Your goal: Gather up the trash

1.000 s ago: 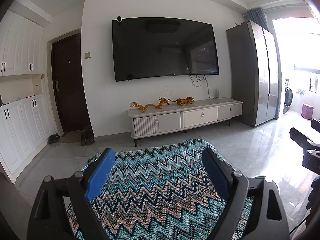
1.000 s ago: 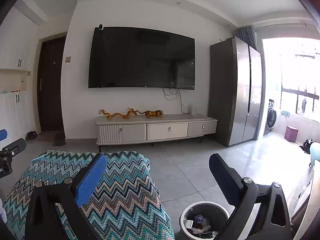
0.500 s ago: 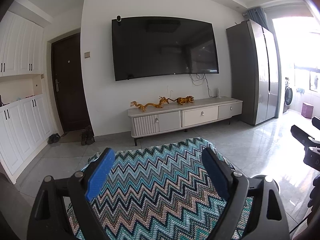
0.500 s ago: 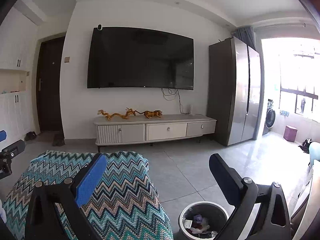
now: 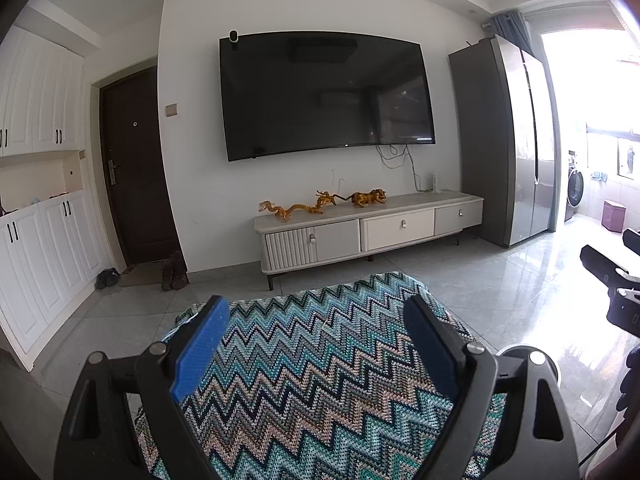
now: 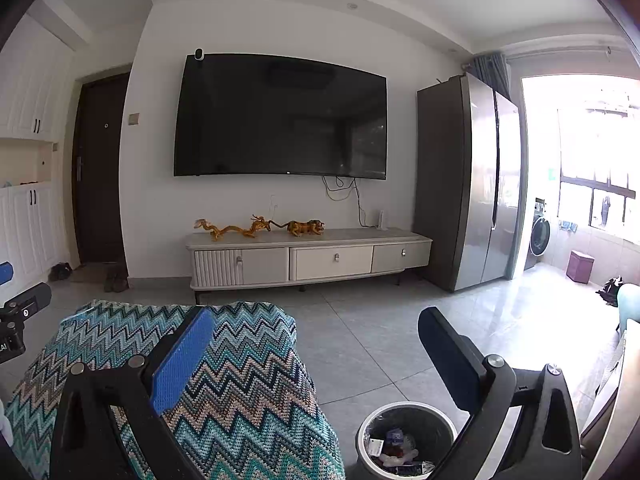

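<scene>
A: What is being hidden or cut off?

B: The trash bin (image 6: 406, 438) is showing fully only in the right wrist view, standing upright on the grey floor (image 6: 360, 344) with its round mouth facing up and crumpled wrappers (image 6: 394, 450) lying inside, too small to make out. In the left wrist view only its rim (image 5: 520, 350) is peeking from behind the gripper body.

A: And the grippers?

B: The left gripper (image 5: 316, 344) is hanging with jaws spread wide over a zigzag blanket (image 5: 312, 380). The right gripper (image 6: 316, 352) is gaping too, holding nothing, the bin sitting just below its right finger (image 6: 448, 356)
</scene>
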`<state>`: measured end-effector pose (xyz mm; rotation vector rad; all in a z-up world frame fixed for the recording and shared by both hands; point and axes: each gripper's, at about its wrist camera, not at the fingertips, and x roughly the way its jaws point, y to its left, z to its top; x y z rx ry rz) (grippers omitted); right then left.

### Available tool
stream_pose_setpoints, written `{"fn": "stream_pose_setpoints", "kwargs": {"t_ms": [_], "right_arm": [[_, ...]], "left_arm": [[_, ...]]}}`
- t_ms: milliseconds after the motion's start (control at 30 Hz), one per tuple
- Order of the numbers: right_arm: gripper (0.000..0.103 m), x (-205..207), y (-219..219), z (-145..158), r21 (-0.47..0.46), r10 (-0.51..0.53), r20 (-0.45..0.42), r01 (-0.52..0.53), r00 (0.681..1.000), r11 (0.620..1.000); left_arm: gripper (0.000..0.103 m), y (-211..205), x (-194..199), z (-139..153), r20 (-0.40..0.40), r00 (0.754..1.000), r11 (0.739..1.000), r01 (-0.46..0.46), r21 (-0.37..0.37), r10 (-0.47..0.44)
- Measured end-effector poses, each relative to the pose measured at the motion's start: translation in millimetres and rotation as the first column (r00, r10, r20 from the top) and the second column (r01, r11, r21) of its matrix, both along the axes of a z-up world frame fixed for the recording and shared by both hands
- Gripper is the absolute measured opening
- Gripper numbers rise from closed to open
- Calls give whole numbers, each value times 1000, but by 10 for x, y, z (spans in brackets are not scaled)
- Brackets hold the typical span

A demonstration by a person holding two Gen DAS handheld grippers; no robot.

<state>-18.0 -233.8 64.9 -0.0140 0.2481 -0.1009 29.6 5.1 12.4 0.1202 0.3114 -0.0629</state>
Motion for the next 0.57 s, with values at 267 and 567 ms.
{"fn": "stream_pose_setpoints", "kwargs": {"t_ms": [267,567], "right_arm": [[103,-9,0,-11,-3,3,-2,-3,1000,1000],[103,-7,-1,-9,-5,3,-2,-3,1000,1000]], "left_arm": [[89,-27,-19,-3,5,1000,1000,1,0,-1],[88,-29,-16,17,7,1000,1000,1,-13,-1]]}}
